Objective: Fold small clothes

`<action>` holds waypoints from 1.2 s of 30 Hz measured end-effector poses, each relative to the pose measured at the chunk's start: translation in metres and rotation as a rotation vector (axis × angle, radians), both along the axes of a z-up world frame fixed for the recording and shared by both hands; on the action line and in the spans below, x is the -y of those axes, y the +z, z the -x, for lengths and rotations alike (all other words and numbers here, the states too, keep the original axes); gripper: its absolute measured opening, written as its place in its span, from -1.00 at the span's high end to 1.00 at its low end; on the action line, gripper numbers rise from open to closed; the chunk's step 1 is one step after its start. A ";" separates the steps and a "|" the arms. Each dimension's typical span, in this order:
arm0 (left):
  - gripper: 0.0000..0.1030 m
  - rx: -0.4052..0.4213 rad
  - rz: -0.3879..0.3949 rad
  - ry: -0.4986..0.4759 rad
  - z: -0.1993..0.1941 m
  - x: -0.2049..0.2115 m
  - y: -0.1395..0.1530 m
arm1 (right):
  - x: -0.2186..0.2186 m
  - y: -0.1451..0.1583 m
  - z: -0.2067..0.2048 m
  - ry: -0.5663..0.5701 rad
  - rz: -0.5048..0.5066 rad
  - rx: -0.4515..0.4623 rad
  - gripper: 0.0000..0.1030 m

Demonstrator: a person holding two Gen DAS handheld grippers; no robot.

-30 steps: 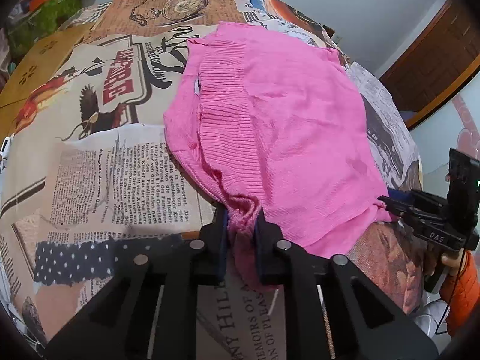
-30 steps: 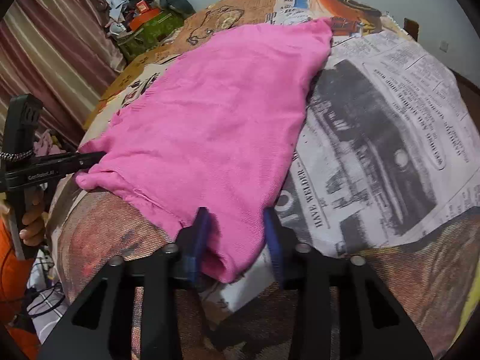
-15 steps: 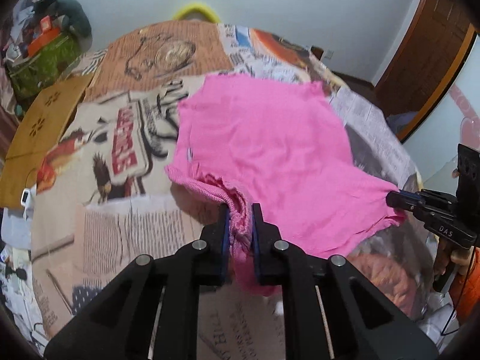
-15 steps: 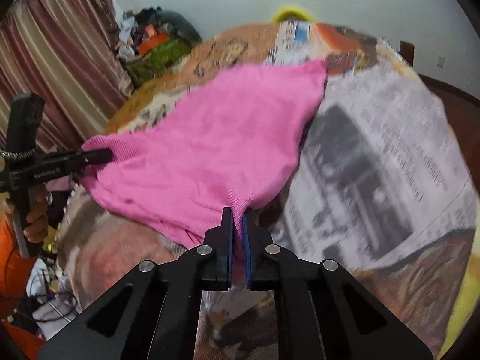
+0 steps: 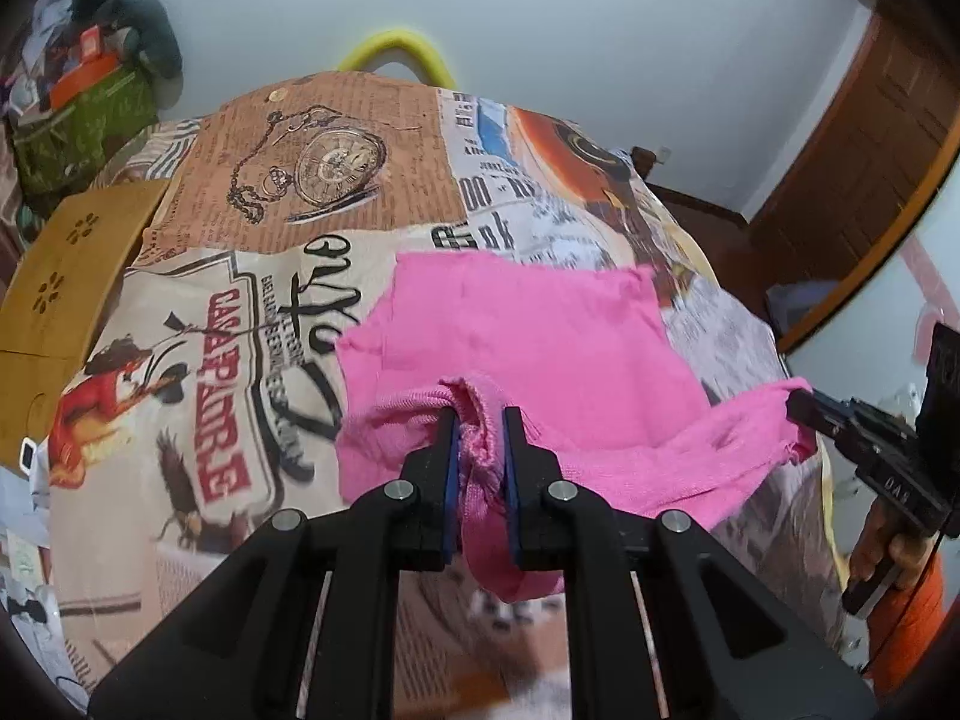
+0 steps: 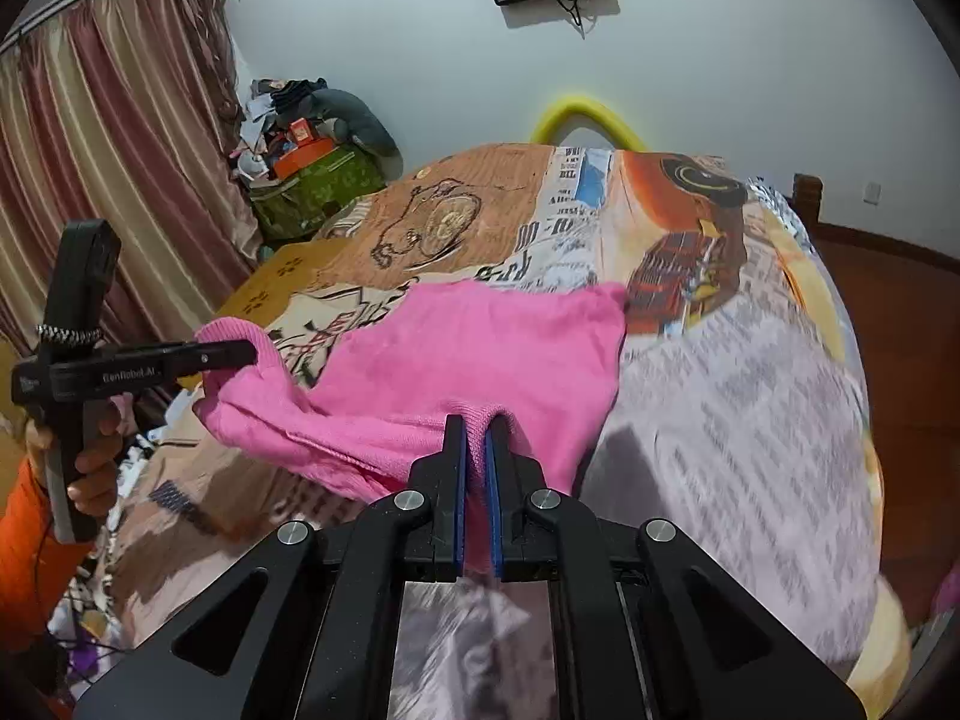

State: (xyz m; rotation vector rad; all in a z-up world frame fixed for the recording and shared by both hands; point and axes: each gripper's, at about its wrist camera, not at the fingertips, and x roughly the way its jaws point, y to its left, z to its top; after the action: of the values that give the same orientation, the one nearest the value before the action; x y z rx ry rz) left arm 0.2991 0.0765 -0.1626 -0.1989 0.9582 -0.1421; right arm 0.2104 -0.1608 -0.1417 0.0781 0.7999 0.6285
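A pink knit garment (image 5: 540, 348) lies partly on the newspaper-print bedspread (image 5: 240, 276), its near edge lifted. My left gripper (image 5: 480, 420) is shut on a bunched near corner of it. My right gripper (image 6: 477, 426) is shut on the other near corner of the garment (image 6: 468, 354). Each gripper shows in the other's view: the right one (image 5: 804, 405) at the right, the left one (image 6: 246, 351) at the left, both pinching pink cloth. The garment's far edge rests on the bed.
A yellow curved headboard rail (image 6: 585, 117) stands behind the bed. A wooden board (image 5: 66, 276) lies at the bed's left side. A cluttered green box (image 6: 312, 180) and curtains (image 6: 108, 168) are at the left. A wooden door (image 5: 870, 138) is at the right.
The right gripper closed on the garment's corner. Both grippers rose and lifted the near edge off the bed, so the garment now hangs between them.
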 end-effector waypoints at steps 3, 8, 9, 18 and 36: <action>0.77 -0.006 -0.002 0.018 -0.025 -0.006 -0.005 | -0.004 -0.001 -0.022 -0.003 0.006 0.008 0.90; 0.77 -0.046 0.000 0.044 -0.069 -0.016 -0.031 | -0.007 -0.012 -0.063 -0.039 0.005 0.006 0.90; 0.77 -0.055 0.002 0.050 -0.075 -0.017 -0.036 | -0.010 -0.017 -0.071 -0.042 0.005 0.000 0.90; 0.47 -0.136 0.023 0.092 -0.104 -0.031 -0.075 | -0.014 -0.052 -0.115 -0.070 -0.017 -0.107 0.85; -0.05 -0.055 -0.114 -0.037 -0.045 -0.012 -0.044 | -0.012 -0.018 -0.059 -0.009 0.073 0.004 0.04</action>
State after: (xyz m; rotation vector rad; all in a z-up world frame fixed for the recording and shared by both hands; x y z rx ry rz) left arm 0.3437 0.0883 -0.2071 -0.0806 1.0219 -0.1161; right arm 0.2694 -0.1488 -0.1598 0.0134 0.8171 0.5906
